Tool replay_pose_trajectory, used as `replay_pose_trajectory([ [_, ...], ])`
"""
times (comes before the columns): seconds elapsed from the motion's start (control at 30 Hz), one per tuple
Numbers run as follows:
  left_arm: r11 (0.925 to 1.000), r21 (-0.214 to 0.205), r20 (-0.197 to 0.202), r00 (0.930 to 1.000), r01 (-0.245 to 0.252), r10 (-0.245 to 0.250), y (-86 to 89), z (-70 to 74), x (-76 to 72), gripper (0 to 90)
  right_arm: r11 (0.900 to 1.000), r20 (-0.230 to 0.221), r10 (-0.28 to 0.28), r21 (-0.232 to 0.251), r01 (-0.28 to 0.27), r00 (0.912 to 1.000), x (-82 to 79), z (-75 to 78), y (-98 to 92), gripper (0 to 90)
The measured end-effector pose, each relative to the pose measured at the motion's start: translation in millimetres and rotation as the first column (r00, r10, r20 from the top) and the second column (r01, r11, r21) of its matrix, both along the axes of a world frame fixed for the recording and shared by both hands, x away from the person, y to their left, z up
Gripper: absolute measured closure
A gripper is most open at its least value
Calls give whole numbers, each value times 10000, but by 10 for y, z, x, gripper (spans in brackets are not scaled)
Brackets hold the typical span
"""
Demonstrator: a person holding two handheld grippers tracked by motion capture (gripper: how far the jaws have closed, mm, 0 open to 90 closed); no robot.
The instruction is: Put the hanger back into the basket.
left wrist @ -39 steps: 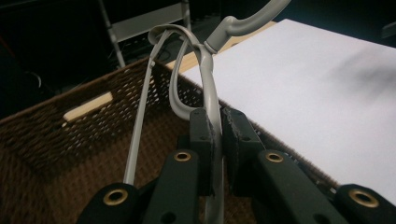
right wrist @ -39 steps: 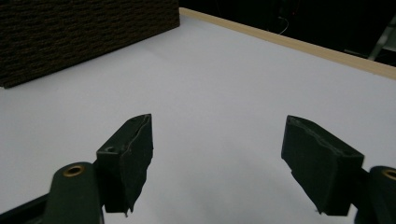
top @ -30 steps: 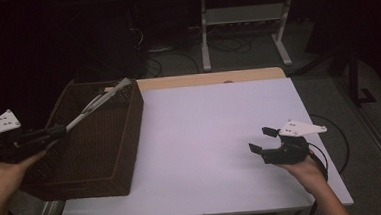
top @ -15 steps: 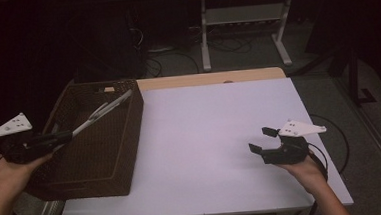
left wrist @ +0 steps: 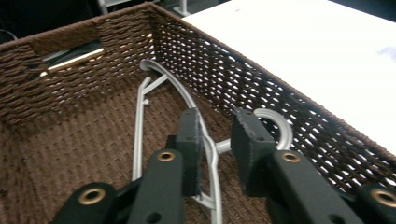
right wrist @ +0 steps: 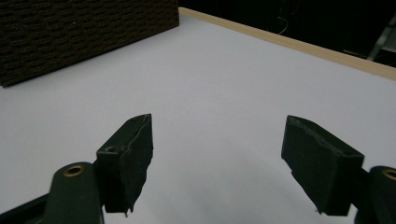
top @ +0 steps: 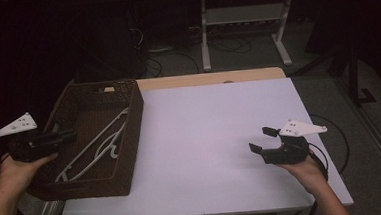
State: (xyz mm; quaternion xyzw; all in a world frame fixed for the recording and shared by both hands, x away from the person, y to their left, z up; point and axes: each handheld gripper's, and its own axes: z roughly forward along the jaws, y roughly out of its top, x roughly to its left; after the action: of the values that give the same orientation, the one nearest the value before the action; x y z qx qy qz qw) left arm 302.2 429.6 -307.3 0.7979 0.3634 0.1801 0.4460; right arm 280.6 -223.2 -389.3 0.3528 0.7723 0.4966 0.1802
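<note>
Grey hanger [left wrist: 205, 140] lies in the wicker basket [top: 130, 141] under the parted left tool [left wrist: 215, 140]; right tool [top: 263, 139] spread over the worktop [top: 219, 120]

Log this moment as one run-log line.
left gripper: open above hanger | hanger: lying in basket | right gripper: open, empty, over table

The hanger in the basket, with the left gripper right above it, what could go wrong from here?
The left gripper hangs open just above the grey hanger in the brown woven basket. Pulling back, a jaw might snag the hanger and drag it up. The hanger's hook lies against the basket's open weave and could catch there. The right gripper rests open, far across the white table, too far to steady the basket.
</note>
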Motion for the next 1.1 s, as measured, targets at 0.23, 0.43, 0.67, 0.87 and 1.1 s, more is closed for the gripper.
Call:
replay_pose_trajectory([
  [0.23, 9976, -695, 69, 10000, 14, -9, -129, 68, 19, 548, 10000, 63, -4, 92, 3, 10000, 10, 31, -23, 240],
  [0.43, 9917, -1259, 348, 9992, 256, -214, -356, 136, 33, 409, 9991, 111, -27, 415, 22, 9999, 17, 111, -53, 219],
  [0.67, 9850, -1639, 799, 9959, 548, -421, -665, 138, 17, 243, 9972, 545, -137, 740, 97, 9984, 18, 246, -28, 148],
  [0.87, 9769, -1984, 1112, 9921, 798, -584, -933, 141, -39, 145, 9946, 789, -319, 1007, 239, 9964, 36, 363, 4, 132],
  [1.1, 9620, -2467, 1361, 9870, 1169, -850, -1219, 47, -72, 98, 9890, 930, -484, 1436, 347, 9945, 50, 482, 15, 93],
])
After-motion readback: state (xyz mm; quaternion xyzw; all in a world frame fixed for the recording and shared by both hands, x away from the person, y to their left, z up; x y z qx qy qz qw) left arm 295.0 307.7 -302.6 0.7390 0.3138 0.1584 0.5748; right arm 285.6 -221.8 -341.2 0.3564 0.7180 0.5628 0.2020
